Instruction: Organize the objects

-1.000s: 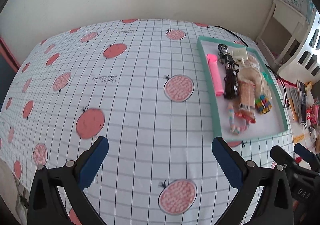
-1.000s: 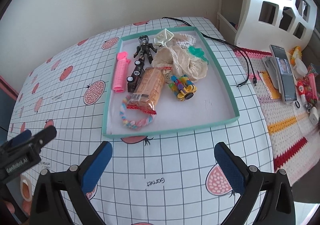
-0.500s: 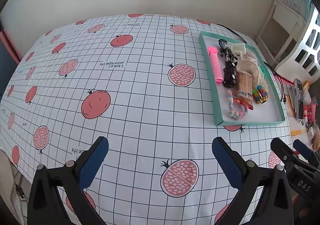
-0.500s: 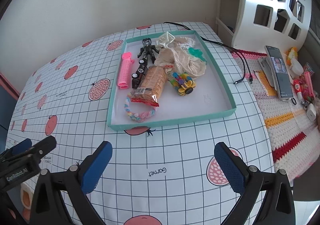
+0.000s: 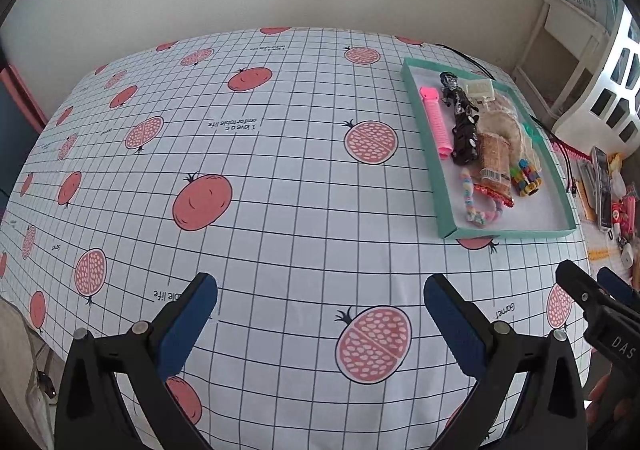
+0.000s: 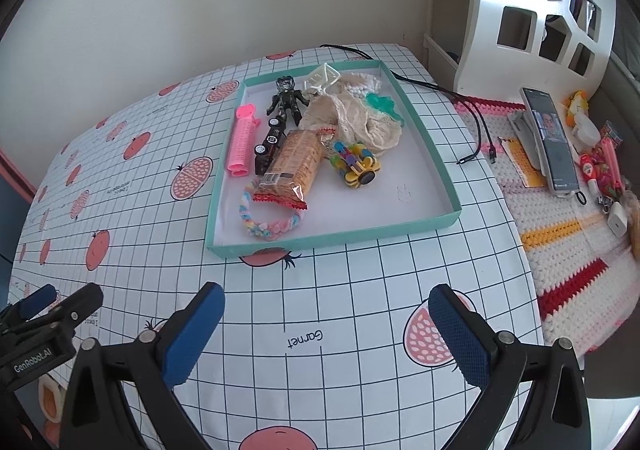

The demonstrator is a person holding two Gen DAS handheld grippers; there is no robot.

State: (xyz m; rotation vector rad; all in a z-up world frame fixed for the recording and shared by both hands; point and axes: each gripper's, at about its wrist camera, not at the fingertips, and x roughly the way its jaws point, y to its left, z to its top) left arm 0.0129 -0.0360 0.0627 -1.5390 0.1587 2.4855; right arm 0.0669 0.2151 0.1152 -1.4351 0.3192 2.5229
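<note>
My left gripper (image 5: 320,314) and right gripper (image 6: 326,314) are both spread wide, holding nothing. The teal tray (image 6: 436,154) sits at frame centre of the right view, filled with toys.

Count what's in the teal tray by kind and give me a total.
Toys: 3, the black figure, black toy car, colourful block toy.
Hair items: 2, the pink roller, pastel scrunchie.
Snack packs: 1.
Cream lace cloth: 1.
Total: 7 clear items.

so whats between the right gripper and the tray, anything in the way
Nothing in the way. In the right wrist view, only bare tablecloth lies between the open right gripper and the near wall of the teal tray.
</note>
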